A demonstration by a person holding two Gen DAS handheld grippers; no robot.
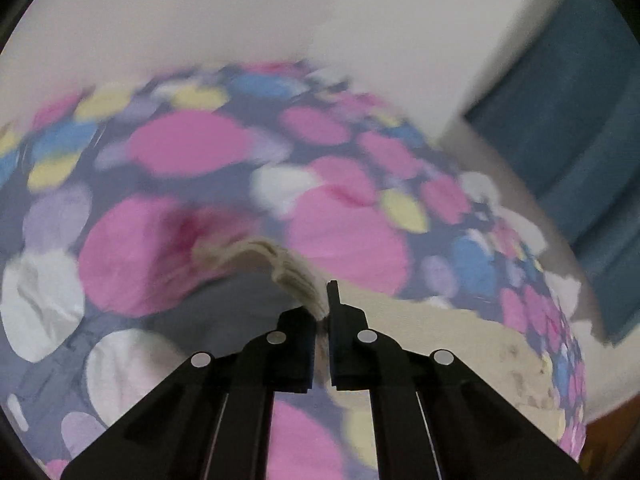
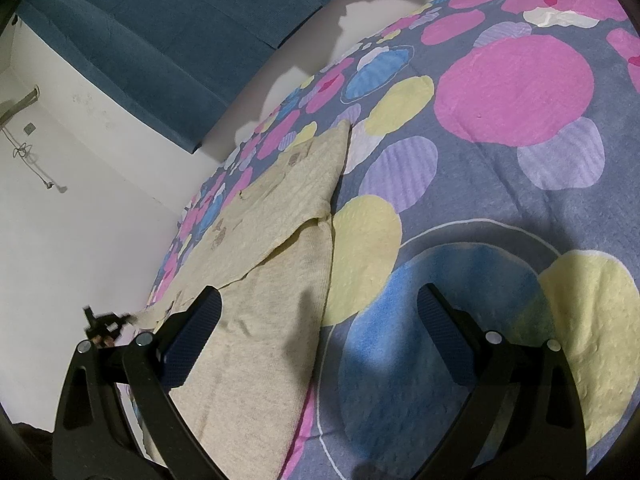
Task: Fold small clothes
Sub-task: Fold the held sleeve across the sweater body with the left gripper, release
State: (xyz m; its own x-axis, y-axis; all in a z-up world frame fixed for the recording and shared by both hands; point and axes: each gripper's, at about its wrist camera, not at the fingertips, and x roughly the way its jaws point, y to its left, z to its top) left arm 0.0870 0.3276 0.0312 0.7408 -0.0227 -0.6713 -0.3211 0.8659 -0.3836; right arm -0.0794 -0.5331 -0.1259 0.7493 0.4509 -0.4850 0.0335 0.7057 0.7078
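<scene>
The left gripper [image 1: 323, 320] is clenched on a bunched edge of the garment [image 1: 280, 264], a beige knit pinched between its jaws at the lower middle of the left wrist view. That view is blurred, so how much cloth is caught cannot be told. In the right wrist view the same gripper shows small at the lower left, at the garment's near edge.

The right gripper [image 2: 320, 336] is released, jaws wide, grasping nothing. It hangs low in the frame over the garment's [image 2: 260, 280] right edge, one finger above the cloth, the other above the bedsheet [image 2: 512, 92].

The garment lies mostly flat, running from lower centre toward the upper middle, one layer folded over another with a slanting seam between them. It looks light, soft and limp; it will likely sag and crease wherever it is not held, so a corner or hem is the sound place to grip, pinching all layers together.

The bedsheet is grey with large pink, yellow, blue and lilac dots. Beyond it stand a blue padded headboard [image 2: 160, 40] at the upper left and a white wall [image 2: 60, 220].
</scene>
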